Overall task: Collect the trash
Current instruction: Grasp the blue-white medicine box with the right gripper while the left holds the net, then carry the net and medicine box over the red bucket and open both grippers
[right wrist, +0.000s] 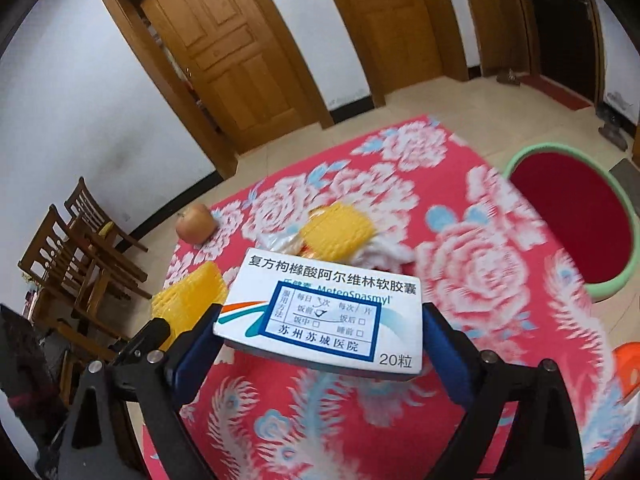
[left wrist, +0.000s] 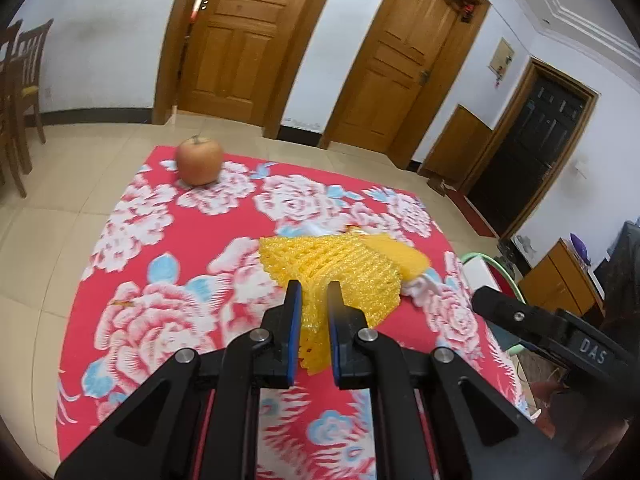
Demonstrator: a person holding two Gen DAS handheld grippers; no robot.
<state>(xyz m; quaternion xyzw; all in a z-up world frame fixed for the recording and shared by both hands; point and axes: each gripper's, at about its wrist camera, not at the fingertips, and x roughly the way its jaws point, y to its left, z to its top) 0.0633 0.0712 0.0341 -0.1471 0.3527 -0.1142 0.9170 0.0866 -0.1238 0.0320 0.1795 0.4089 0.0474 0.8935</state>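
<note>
Far left of red floral cloth (left wrist: 168,216) bare except apple (left wrist: 199,161) at far corner. Yellow foam net (left wrist: 336,268) and white scraps (left wrist: 420,286) crowd the centre. Right edge: green-rimmed bin (right wrist: 576,216) close beside table, mouth unblocked

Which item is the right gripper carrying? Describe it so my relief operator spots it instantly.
Start at the red floral tablecloth; above its near part, the right gripper clamps a flat white medicine box by its two sides. Unlike the yellow foam nets and the apple, it carries printed Chinese text, "MeteoSpasmyl" and a blue-bordered label.
</note>
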